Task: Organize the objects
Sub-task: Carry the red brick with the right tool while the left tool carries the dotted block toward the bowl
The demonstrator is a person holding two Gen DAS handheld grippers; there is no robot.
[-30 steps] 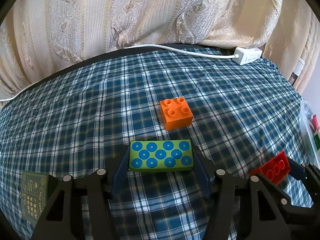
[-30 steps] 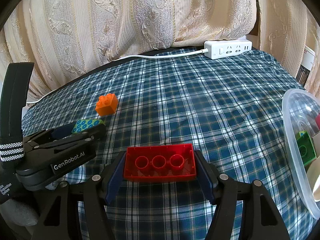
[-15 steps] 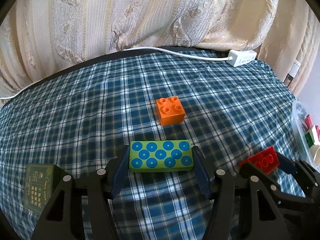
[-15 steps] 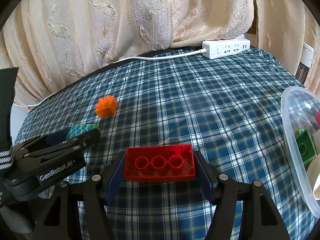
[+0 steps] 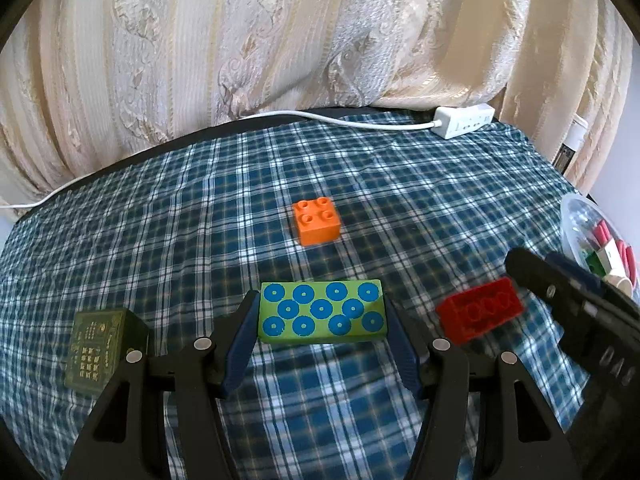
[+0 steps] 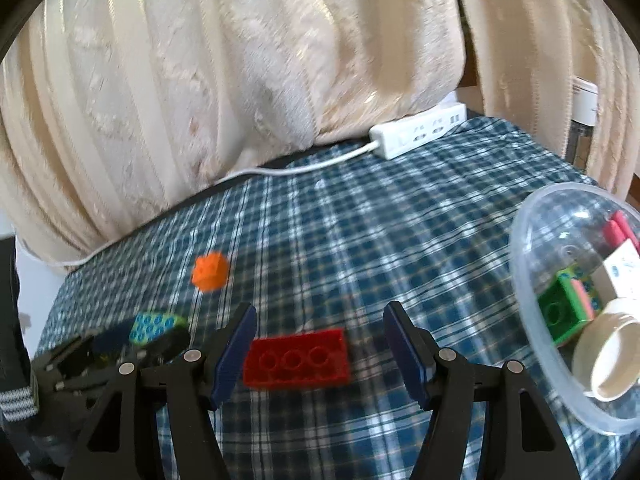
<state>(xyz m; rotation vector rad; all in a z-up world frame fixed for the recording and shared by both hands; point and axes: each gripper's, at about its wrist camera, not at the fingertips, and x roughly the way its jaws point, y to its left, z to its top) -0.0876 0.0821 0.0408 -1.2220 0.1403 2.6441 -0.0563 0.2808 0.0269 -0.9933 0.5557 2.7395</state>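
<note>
Blue pads of the left tool are clenched on the ends of a green block with blue dots, held off the plaid cloth. The right tool is released: a red block lies between its jaws, apparently on the cloth, close to the left pad and with a clear gap to the right one. An orange block sits farther out, apart from both. A dark green box stands near the left tool's outer side. A clear bowl at the right holds more pieces. A power strip lies by the curtain.
</note>
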